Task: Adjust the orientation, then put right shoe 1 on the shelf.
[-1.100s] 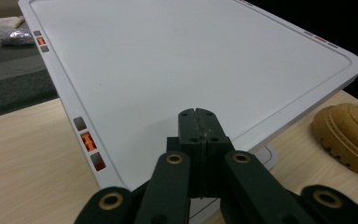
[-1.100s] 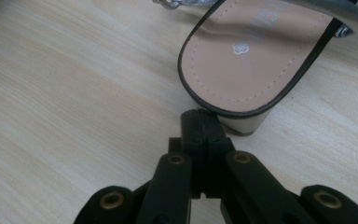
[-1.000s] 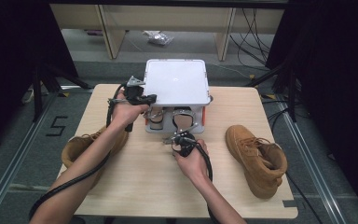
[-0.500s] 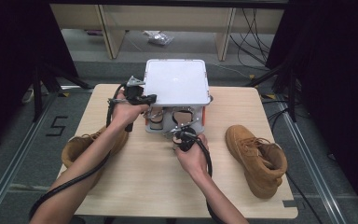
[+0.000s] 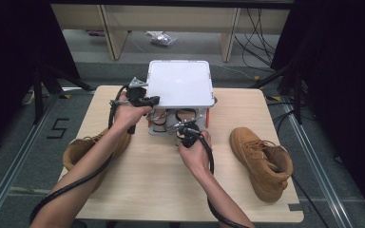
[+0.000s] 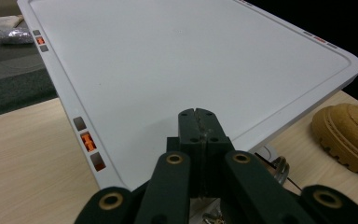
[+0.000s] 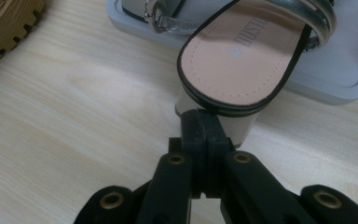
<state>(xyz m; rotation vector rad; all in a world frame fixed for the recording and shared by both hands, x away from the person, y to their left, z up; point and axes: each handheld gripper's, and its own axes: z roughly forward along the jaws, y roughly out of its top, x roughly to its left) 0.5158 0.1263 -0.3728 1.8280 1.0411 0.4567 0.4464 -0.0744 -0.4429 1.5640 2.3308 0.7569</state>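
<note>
Sandal half out of the rack at the counter's back edge
Left hand-held gripper [image 5: 142, 99], jaws pressed together, rests by the rack's [image 5: 179, 85] white top; right hand-held gripper [image 5: 186, 131], also pressed together, touches the sandal [image 7: 242, 60] heel: spread first, pinch heel squarely

Grey carpet floor [image 5: 14, 156], dark surrounds

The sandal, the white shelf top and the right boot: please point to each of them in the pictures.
Sandal [image 7: 242, 51], right gripper view, on the pink insole at the heel.
White shelf top [image 5: 179, 84], high view, on the middle of its flat surface.
Right boot [image 5: 259, 156], high view, on the laced upper.
</note>
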